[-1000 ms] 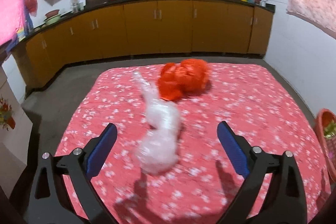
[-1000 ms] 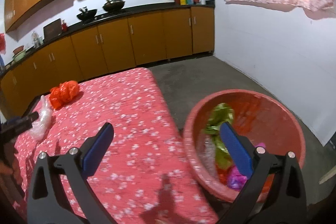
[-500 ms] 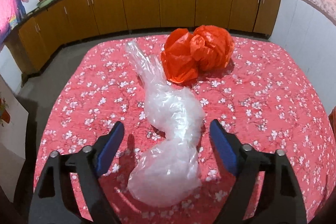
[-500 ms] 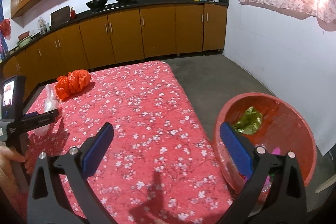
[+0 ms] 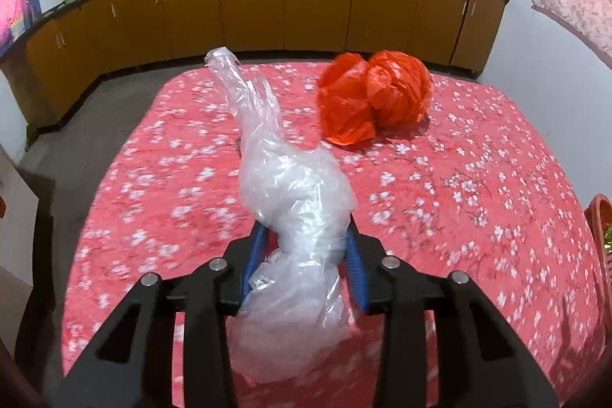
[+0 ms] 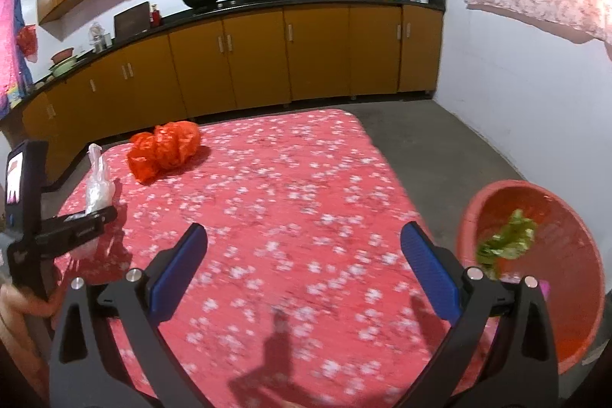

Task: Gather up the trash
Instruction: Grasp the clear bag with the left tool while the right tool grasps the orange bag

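No readable writing or brand anywhere that I can make out; the boxes on the far counter are too small and blurry.

Closest in, the left gripper (image 5: 306, 247) has its jaws closing in around the pinched middle of the clear plastic bag (image 5: 290, 201). The blue pads sit right against the plastic on both sides, so it looks gripped, though the crumpled film hides the contact a bit. The bag's lower end rests on the desk (image 5: 459, 217) with the flowery red cloth, and its twisted top sticks up away from the camera.

The right gripper (image 6: 304, 257) has its jaws wide apart with nothing in them, hanging over the desk.

Just past the clear bag, the orange plastic bag (image 5: 375, 98) lies balled up on the cloth. Off the desk's right edge, the red basin (image 6: 550, 255) sits on the floor with some green trash (image 6: 507, 241) in it.
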{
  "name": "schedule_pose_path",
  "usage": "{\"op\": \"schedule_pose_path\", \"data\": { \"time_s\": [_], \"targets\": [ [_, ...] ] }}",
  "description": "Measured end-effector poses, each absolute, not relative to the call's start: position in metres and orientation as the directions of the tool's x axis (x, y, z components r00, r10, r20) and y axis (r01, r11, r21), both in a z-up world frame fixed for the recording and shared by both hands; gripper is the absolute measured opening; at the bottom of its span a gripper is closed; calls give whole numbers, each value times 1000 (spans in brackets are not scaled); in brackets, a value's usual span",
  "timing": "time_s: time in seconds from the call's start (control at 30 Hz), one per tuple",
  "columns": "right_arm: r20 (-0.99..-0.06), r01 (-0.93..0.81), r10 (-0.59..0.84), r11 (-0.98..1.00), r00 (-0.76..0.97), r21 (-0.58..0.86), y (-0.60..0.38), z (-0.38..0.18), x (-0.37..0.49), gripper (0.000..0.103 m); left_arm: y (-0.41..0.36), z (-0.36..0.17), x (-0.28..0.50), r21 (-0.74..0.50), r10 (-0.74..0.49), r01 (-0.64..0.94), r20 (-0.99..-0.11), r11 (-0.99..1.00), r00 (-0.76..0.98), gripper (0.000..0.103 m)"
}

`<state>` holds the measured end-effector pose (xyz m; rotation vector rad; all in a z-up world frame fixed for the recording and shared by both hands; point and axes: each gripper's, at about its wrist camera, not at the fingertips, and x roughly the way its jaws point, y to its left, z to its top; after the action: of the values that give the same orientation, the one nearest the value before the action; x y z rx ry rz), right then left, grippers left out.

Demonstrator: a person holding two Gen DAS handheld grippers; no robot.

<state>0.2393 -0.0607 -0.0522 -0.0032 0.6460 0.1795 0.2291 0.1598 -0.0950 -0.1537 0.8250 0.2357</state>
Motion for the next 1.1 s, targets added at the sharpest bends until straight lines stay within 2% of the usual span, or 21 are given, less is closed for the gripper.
{"op": "schedule_pose_path", "data": {
  "time_s": [0.4,0.7,0.93,1.0,1.07,1.1],
  "targets": [
    [-588,-285,280,955,759,87,45,-60,301,99,222,-72,193,-30,229,-337,-676,941,701,39],
    [-610,-246,286,957,739,150,111,-69,370,99,261,-74,205,-22,287,-398,-656,917,698,39],
    [-665,-227,304,952,682,204,133,-90,407,97,272,-78,212,-32,290,-408,-653,912,699,39],
    [-672,-244,309,950,673,193,136,-96,409,86,271,-80,213,-29,289,-405,-656,914,698,39],
    [-689,-279,342,938,639,207,138,-103,411,58,270,-80,213,-27,289,-405,-656,914,697,39],
    [-694,-291,360,931,624,222,139,-105,411,51,269,-80,213,-27,288,-403,-657,915,697,39]
  ]
}}
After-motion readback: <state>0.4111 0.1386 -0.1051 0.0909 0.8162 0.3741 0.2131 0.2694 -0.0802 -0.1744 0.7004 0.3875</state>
